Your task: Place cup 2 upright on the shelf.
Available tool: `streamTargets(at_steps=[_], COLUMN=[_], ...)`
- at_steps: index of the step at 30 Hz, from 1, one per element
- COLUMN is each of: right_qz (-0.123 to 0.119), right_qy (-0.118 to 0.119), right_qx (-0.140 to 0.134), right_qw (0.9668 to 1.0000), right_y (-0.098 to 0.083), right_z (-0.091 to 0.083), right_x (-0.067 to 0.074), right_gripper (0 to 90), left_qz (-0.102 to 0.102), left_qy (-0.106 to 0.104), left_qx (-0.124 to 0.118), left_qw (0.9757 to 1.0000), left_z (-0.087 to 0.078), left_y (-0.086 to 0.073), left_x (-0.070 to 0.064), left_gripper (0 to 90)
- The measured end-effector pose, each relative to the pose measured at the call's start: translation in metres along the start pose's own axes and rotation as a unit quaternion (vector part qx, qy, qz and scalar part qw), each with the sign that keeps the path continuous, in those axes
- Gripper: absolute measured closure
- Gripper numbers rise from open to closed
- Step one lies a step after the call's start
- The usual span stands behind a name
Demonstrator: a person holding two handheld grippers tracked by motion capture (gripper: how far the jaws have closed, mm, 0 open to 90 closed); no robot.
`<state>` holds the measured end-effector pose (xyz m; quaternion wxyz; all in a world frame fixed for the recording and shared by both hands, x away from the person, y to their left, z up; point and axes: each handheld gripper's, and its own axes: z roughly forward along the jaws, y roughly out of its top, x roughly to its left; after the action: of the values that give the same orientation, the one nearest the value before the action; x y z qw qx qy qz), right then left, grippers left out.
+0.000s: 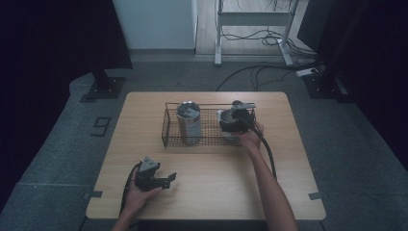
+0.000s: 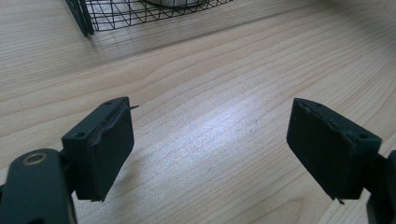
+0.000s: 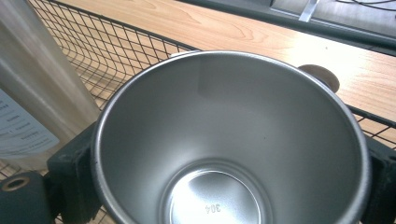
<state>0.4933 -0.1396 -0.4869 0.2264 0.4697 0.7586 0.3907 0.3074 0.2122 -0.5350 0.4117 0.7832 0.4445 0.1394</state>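
At the right end of the wire basket [image 1: 166,131], the right gripper [image 1: 235,118] clamps the steel cup [image 3: 224,140] by its outer wall, one jaw on each side. The cup is smooth brushed metal, round and tapering to the base, so the pads could slide upward and drop it. Lifting at a tilt risks catching the thin black mesh or knocking the tall steel tumbler [image 1: 188,122] close beside it. The left gripper [image 2: 210,149] rests on the wooden table [image 1: 216,185] with jaws wide apart, holding nothing.
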Motion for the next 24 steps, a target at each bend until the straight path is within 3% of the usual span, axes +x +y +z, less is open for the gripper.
streamTargets(at_steps=[24], right_qz=[-0.005], right_qy=[-0.003], right_qx=[0.032], right_qw=[0.9995], right_y=[0.0015], right_z=[0.0037], right_x=[0.0006], right_gripper=[6.3], left_qz=[0.001], left_qy=[-0.002], left_qx=[0.002], left_qw=[1.0000], left_z=[-0.0001], left_y=[0.0002], left_x=[-0.0003], left_gripper=[15.4])
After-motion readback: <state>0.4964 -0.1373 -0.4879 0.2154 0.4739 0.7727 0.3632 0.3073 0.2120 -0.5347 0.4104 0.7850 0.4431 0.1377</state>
